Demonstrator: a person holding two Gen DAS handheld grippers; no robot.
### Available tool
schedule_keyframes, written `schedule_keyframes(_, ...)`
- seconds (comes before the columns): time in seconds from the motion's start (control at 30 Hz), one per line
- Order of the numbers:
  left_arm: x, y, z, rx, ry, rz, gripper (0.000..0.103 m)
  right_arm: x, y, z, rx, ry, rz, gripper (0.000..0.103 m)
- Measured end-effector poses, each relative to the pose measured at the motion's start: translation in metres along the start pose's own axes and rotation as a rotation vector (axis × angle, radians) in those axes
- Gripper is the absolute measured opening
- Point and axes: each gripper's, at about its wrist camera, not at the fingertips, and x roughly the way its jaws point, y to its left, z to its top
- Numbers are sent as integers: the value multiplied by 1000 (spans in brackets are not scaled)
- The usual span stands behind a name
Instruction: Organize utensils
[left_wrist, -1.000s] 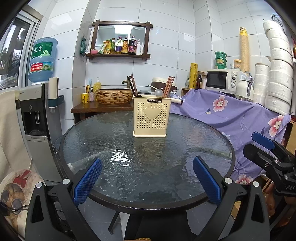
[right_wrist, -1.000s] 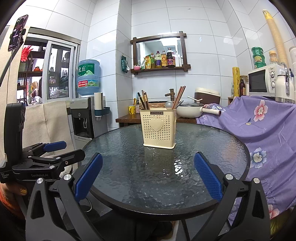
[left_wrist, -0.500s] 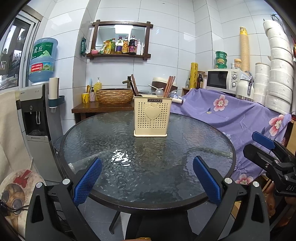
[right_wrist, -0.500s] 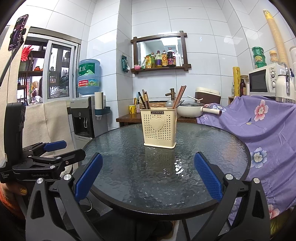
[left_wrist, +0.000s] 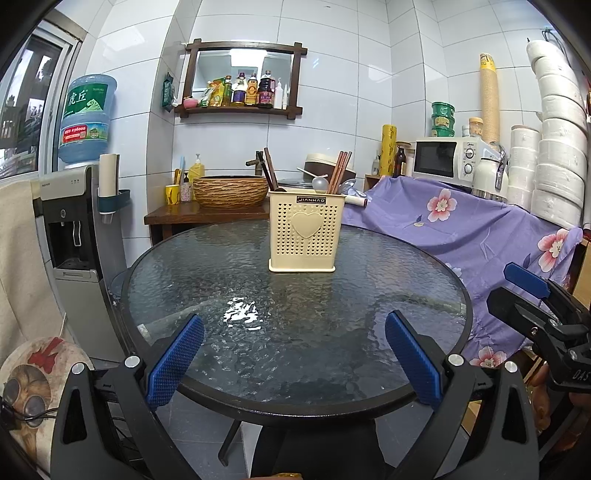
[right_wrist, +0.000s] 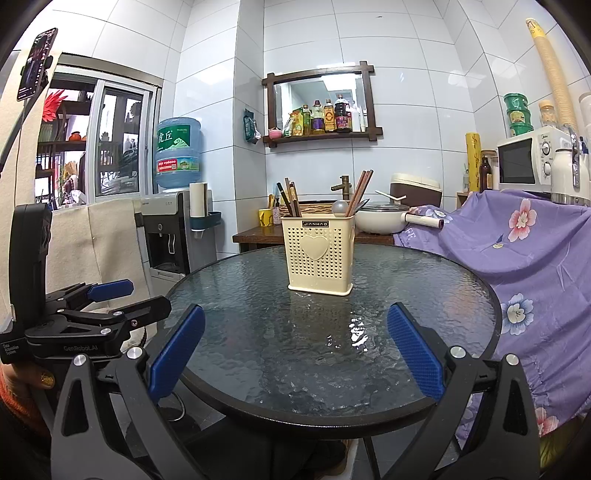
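A cream perforated utensil holder (left_wrist: 303, 236) with a heart on its front stands upright near the far side of the round glass table (left_wrist: 295, 321); it also shows in the right wrist view (right_wrist: 319, 254). Brown chopsticks (left_wrist: 339, 171) and a spoon (left_wrist: 319, 182) stick out of its top, also seen in the right wrist view as chopsticks (right_wrist: 360, 192). My left gripper (left_wrist: 295, 354) is open and empty over the table's near edge. My right gripper (right_wrist: 295, 350) is open and empty, also at the near edge.
A purple flowered cloth (left_wrist: 461, 236) covers furniture to the right of the table. A water dispenser (left_wrist: 79, 229) stands to the left. A wooden side table (left_wrist: 207, 214) with a woven basket sits behind. A microwave (left_wrist: 447, 158) stands at the back right.
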Motion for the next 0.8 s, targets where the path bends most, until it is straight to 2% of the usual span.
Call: schedule_keyframes(0.8, 0, 0, 1, -11, 3, -4, 97, 1, 2, -1, 2, 2, 2, 97)
